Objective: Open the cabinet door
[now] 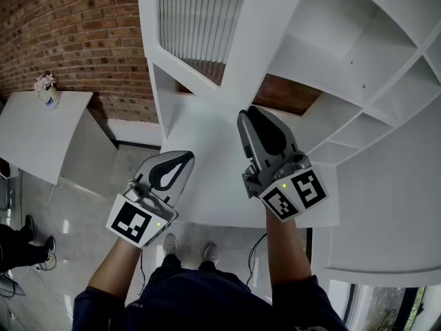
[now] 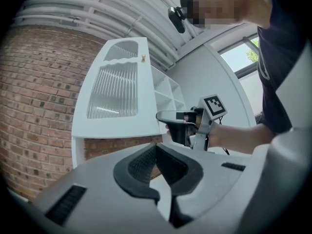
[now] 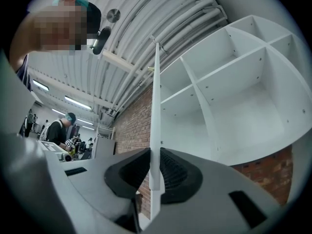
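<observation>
The white cabinet door (image 1: 241, 67) with a ribbed glass pane stands swung out from the open white shelving (image 1: 358, 61). My right gripper (image 1: 253, 119) is shut on the door's lower free edge. In the right gripper view the door (image 3: 156, 106) shows edge-on, and the gripper (image 3: 155, 155) has a dark pad pressed on each side of it. From the left gripper view the door's face (image 2: 114, 89) and its small brass knob (image 2: 143, 58) show, with the right gripper (image 2: 168, 118) at its bottom corner. My left gripper (image 1: 183, 158), (image 2: 156, 147) is shut and empty, left of the door.
A brick wall (image 1: 76, 40) runs behind the cabinet. A white table (image 1: 41, 136) with a small flower pot (image 1: 46, 88) stands at the left. Another person's legs (image 1: 21, 247) show at the left edge. More people (image 3: 58, 130) work in the background.
</observation>
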### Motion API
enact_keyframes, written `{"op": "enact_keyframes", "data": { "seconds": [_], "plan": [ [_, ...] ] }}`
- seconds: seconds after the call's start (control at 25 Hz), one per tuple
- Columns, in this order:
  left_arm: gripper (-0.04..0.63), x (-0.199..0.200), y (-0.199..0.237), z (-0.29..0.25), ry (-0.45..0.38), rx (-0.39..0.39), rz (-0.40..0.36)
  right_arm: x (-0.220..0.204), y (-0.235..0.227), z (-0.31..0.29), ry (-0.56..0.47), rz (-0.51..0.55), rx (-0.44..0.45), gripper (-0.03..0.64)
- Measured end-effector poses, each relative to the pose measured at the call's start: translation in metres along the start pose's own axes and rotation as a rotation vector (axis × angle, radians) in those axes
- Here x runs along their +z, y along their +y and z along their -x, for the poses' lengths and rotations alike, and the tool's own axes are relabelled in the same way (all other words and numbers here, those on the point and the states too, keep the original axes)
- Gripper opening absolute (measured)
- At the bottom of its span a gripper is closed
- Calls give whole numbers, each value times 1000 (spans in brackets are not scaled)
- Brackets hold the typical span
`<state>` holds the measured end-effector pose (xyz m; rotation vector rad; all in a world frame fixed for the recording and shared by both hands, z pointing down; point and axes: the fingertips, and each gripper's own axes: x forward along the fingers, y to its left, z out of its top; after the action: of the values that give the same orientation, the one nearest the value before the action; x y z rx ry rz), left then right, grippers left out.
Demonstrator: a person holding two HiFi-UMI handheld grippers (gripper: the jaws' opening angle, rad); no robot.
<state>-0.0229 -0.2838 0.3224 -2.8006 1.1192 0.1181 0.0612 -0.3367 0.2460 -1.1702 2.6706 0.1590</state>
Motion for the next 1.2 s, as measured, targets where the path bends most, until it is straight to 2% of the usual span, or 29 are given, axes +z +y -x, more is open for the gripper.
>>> {"op": "enact_keyframes", "data": {
  "seconds": [0.32,0.8,1.04,1.2],
  "plan": [
    [8,5,0,14,-3,40,-12,1,21,4,-12,-18,51,74],
    [8,4,1,29,-3,84,-12,3,59,3,-18,14,107,74],
    [8,5,7,39,-1,112,-14,3,93,-5,-18,40,181,77],
    [8,6,11,47,-3,132,-17,1,113,-11,-24,46,193,81]
  ]
}}
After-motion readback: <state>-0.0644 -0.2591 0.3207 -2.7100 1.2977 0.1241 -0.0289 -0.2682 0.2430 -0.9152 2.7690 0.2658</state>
